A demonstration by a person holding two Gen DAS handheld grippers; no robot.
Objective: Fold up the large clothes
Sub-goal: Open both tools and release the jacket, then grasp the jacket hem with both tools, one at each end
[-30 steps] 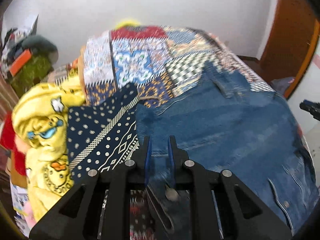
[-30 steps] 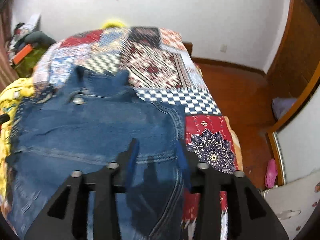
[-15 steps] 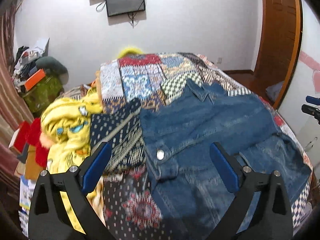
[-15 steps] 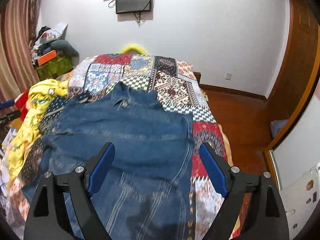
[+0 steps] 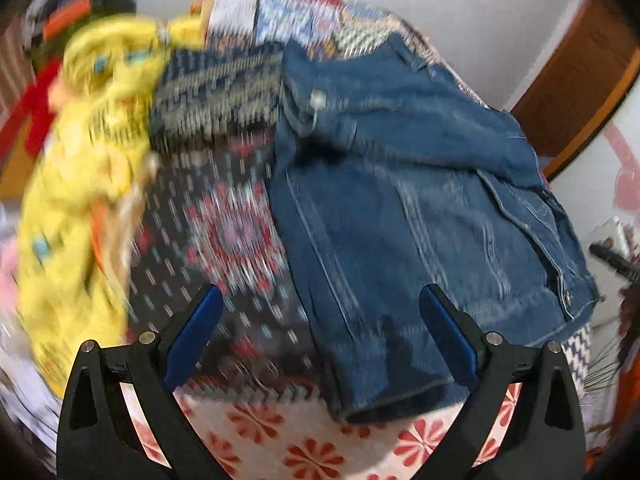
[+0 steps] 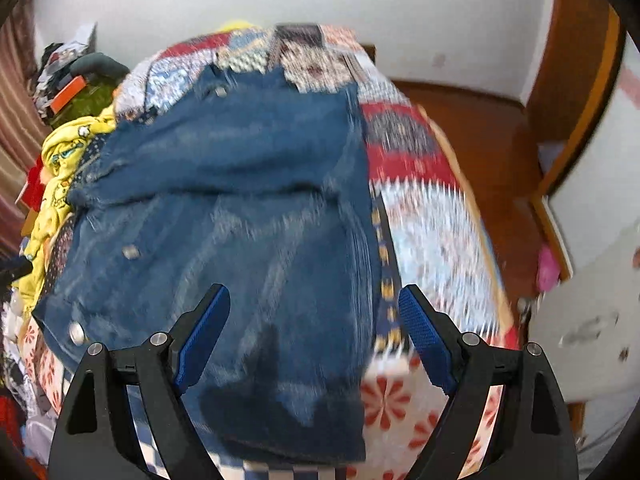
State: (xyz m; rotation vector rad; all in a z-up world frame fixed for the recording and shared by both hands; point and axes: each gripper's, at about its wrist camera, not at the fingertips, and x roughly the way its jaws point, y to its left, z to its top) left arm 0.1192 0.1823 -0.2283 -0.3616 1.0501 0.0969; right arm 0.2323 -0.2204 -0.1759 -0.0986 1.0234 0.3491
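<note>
One garment: a blue denim jacket (image 5: 404, 216) lay partly folded on the patchwork-quilted bed (image 6: 432, 216)
Left gripper (image 5: 322, 334): jaws wide apart, gripping nothing, above the jacket's near left edge
Right gripper (image 6: 314, 330): jaws wide apart, empty, over the jacket's near hem
Beside jacket: crumpled yellow printed cloth (image 5: 80, 184) at the bed's left

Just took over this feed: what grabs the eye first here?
A blue denim jacket lies partly folded across the middle of the patterned patchwork bedspread. A bright yellow cartoon-print cloth is heaped at the bed's left edge. Both the left gripper and right gripper hang open above the jacket, empty.
</note>
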